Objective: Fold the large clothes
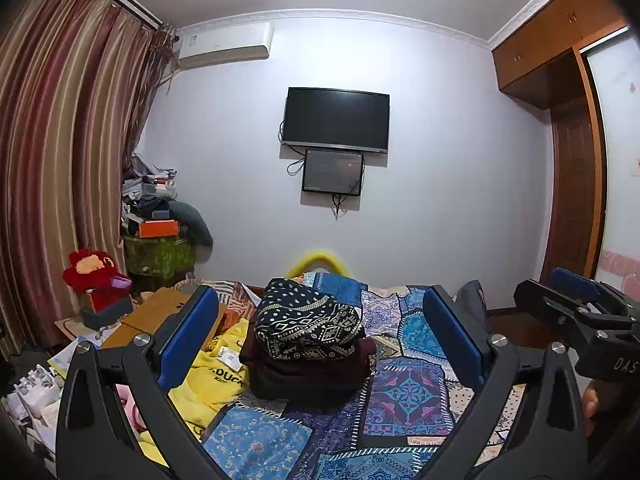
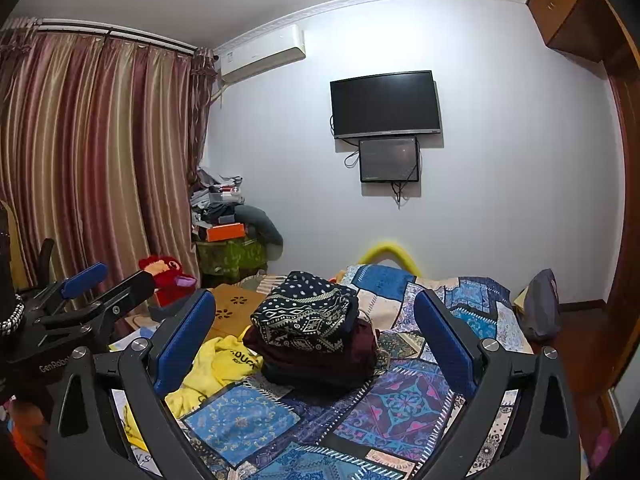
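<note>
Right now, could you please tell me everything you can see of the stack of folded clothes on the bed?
The stack of folded clothes sits on the blue patchwork quilt, roughly mid-bed. On top lies a dark navy garment with white dots and geometric bands, rounded and slightly tilted. Beneath it are maroon folded layers, then something darker at the base. A crumpled yellow garment with printed lettering lies against its left side. Neither hand-held gripper touches it.

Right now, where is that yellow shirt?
The yellow shirt lies crumpled on the patchwork bedspread, just left of the stack of folded clothes in both views, near the bed's left edge.
</note>
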The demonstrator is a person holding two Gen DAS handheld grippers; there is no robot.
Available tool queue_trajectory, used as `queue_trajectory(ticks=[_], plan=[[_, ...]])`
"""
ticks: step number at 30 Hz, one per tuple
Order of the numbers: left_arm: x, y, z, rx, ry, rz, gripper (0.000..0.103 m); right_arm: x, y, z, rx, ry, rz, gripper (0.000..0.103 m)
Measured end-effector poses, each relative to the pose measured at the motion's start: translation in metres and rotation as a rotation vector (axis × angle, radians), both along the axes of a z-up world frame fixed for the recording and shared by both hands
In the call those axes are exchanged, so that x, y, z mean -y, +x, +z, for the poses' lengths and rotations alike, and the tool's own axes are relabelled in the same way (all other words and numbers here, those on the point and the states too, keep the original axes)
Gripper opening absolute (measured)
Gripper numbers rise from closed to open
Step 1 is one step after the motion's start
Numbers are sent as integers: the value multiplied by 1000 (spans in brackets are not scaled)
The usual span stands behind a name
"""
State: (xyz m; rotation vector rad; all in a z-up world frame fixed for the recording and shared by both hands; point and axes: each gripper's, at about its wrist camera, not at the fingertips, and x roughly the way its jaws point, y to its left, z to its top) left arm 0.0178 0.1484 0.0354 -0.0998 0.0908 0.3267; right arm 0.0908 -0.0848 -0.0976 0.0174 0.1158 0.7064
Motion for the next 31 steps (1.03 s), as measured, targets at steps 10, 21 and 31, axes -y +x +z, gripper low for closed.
queue_trajectory(ticks=[10, 21, 31], plan=[[5, 2, -1, -16, 9, -44, 103, 2, -2, 1, 11, 5, -12, 99], [6, 2, -3, -20, 7, -50, 103, 3, -2, 0, 8, 9, -14, 99], [9, 6, -7, -35, 16, -49, 103, 1, 1, -2, -7, 6, -14, 99]])
